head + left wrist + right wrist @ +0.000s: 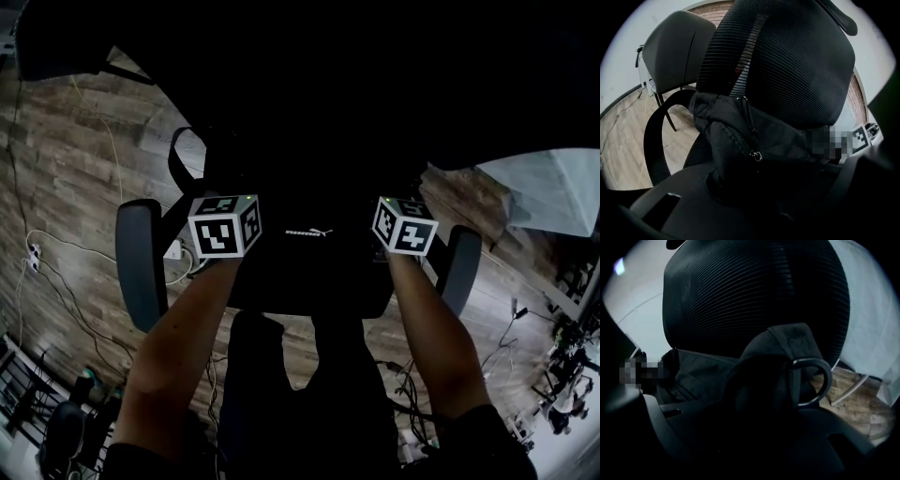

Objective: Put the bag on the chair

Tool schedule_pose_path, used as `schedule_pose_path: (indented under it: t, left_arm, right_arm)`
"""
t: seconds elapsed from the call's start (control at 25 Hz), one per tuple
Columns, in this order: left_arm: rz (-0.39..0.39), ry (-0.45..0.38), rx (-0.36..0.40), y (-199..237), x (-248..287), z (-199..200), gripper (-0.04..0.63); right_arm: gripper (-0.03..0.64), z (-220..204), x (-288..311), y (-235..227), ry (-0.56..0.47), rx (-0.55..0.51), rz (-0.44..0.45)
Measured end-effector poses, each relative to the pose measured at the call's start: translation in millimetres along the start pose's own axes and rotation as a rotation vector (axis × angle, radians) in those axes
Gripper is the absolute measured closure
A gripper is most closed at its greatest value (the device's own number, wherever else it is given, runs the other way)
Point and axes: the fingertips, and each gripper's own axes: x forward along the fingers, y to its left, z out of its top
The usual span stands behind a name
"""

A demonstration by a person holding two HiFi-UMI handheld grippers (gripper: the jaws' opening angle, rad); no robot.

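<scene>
Bag (309, 258), black and slumped, lies on the seat of the chair (461, 272), between the armrests (141, 262) at nine and three o'clock in the head view. Its back leans on the mesh backrest (787, 61) at twelve o'clock. The zip pull (757, 155) hangs near the middle of the left gripper view. A metal D-ring (813, 383) on a strap stands at about two o'clock from the right jaws.

The left gripper (759, 201) sits at the bag's nine o'clock side with its jaws narrowly apart. A bunched fold of fabric lies between them, and I judge it slack, not clamped. The right gripper (754, 437), at three o'clock, has its jaws somewhat wider. The strap's fold stands between them, apparently loose too.

A second chair (679, 51) shows at ten o'clock in the left gripper view, over the wooden floor (66, 187).

By my reading the placing is all but done, since the seat carries the bag. What is left is to free both claws fully and draw them back without dragging the straps.
</scene>
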Motion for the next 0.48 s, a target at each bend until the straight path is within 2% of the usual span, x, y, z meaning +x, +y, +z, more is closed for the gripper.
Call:
schedule_pose_path:
  t: [0.48]
  left_arm:
    - [0.016, -0.023, -0.003, 3, 0, 1, 0.469]
  right_arm:
    - [0.459, -6, 14, -3, 0.027, -0.027, -0.009]
